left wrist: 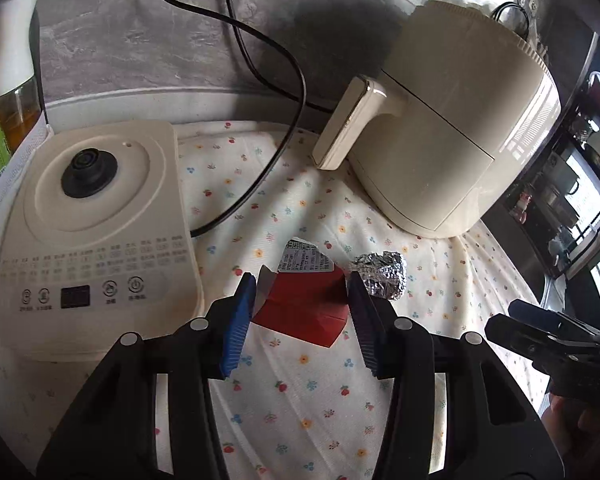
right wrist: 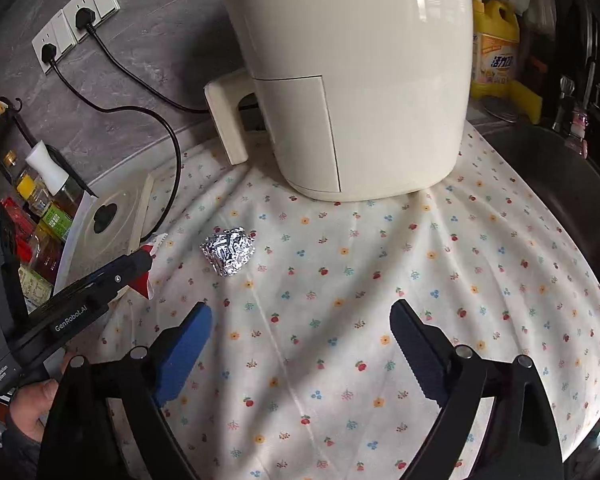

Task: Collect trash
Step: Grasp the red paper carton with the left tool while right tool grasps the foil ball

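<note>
Black plastic left gripper (left wrist: 302, 304) and right gripper (right wrist: 300, 350), each with ribbed blue pads (right wrist: 184, 354) on two fingers, round silver pivot pins along linkages. White "GenRobot.AI" lettering on left gripper's side. Bare skin, dark sleeve at near-left hand (right wrist: 36, 404).

cream air fryer (right wrist: 352, 80) on floral tablecloth (right wrist: 380, 300)
</note>
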Demonstrator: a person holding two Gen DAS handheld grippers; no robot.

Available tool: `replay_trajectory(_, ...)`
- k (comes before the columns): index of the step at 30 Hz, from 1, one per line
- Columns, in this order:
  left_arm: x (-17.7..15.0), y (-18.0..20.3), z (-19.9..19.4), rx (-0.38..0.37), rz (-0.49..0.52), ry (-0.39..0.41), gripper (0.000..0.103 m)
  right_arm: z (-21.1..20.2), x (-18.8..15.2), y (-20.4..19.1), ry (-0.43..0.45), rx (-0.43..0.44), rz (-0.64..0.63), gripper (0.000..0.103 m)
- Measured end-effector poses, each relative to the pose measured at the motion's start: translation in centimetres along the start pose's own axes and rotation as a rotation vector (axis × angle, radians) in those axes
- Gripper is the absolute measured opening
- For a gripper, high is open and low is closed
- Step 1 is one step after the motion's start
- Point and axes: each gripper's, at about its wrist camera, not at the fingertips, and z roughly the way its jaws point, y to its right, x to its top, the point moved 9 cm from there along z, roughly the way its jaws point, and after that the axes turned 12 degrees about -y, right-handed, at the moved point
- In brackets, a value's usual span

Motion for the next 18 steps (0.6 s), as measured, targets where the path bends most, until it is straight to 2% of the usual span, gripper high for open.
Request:
replay_trajectory(5, 0.7, -2.5, -1.4, 0.019, -0.043, 0.036, 0.048, 1.5, 1.2, -2.3, -0.025, 0.029, -0.044, 0.077)
replay_trajectory(8, 1.0, -3.5, -2.1, 0.025, -0.057, 0.06, 0.048, 2.3, 1.8, -3.6, -0.038, 0.041, -0.073, 0.076)
replay_trajectory(13, 1.0, -4.9, -2.7, 0.034, -0.085, 0.09, 0.048, 4.4, 3.1, -5.7, -0.069, 0.04, -0.132, 0.076)
replay_trajectory(16, 0.9, -5.5, -2.8, 0.043, -0.101, 0.09, 0.048, 5.8, 4.2, -6.6, -0.08, 0.027, -0.158, 0.088)
replay_trajectory(18, 0.8, -5.7, -3.0, 0.049, -0.107, 0.093, 0.048, 6.7, 4.9, -7.0, -0.084, 0.017, -0.17, 0.084)
